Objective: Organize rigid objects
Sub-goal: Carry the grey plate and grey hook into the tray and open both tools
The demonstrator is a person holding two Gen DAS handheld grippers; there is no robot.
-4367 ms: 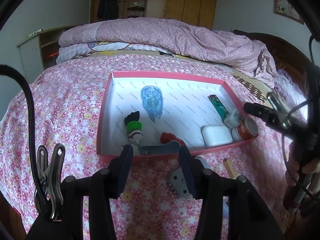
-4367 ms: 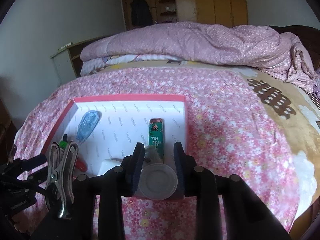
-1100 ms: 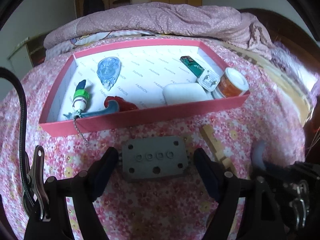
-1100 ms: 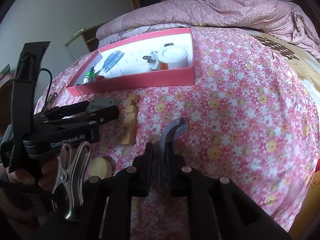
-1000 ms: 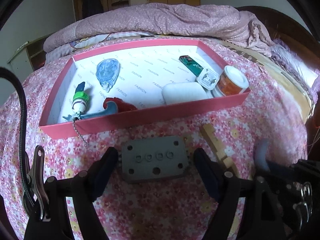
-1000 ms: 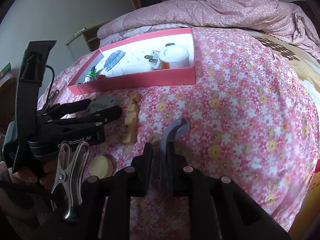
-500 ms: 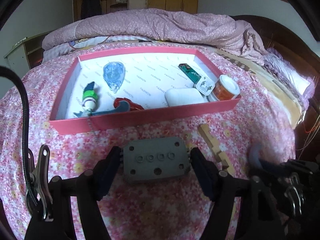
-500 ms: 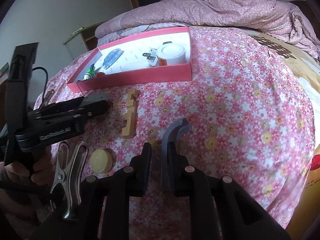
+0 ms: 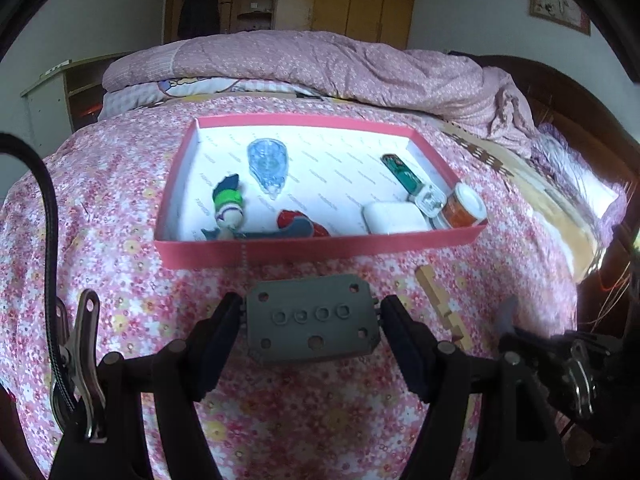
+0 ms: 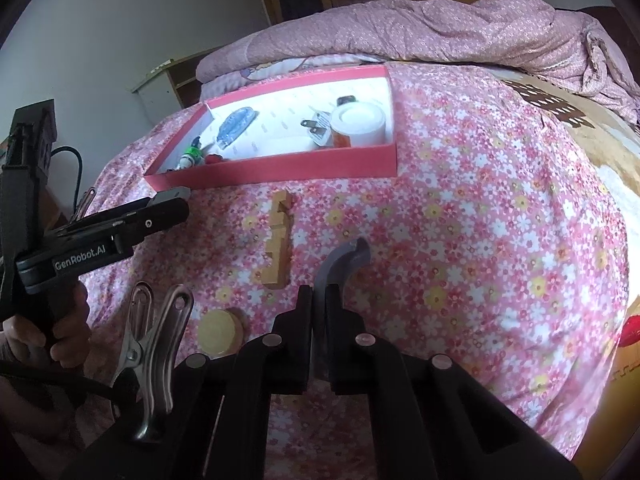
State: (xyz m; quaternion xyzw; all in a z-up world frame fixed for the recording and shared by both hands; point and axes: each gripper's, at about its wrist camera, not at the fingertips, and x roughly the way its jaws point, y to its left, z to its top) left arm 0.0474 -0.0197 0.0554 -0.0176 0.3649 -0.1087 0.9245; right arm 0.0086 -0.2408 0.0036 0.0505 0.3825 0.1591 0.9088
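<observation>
My left gripper (image 9: 310,320) is shut on a grey plate with holes (image 9: 312,322) and holds it above the flowered bedspread, just in front of the pink tray (image 9: 320,246). The tray holds a blue tape dispenser (image 9: 267,162), a green-capped figure (image 9: 228,200), a red piece (image 9: 296,222), a white case (image 9: 394,218), a plug (image 9: 430,200) and an orange jar (image 9: 464,210). My right gripper (image 10: 319,300) is shut on a grey curved hook piece (image 10: 344,262), to the right of the left gripper (image 10: 168,208).
A notched wooden block (image 10: 278,240) lies on the bedspread between the grippers. A round wooden disc (image 10: 220,330) lies near the right gripper. A rumpled pink quilt (image 9: 320,64) is piled behind the tray. The tray also shows in the right wrist view (image 10: 280,168).
My left gripper has closed on the grey plate and lifted it off the bedspread. My right gripper has lifted a little with the hook piece.
</observation>
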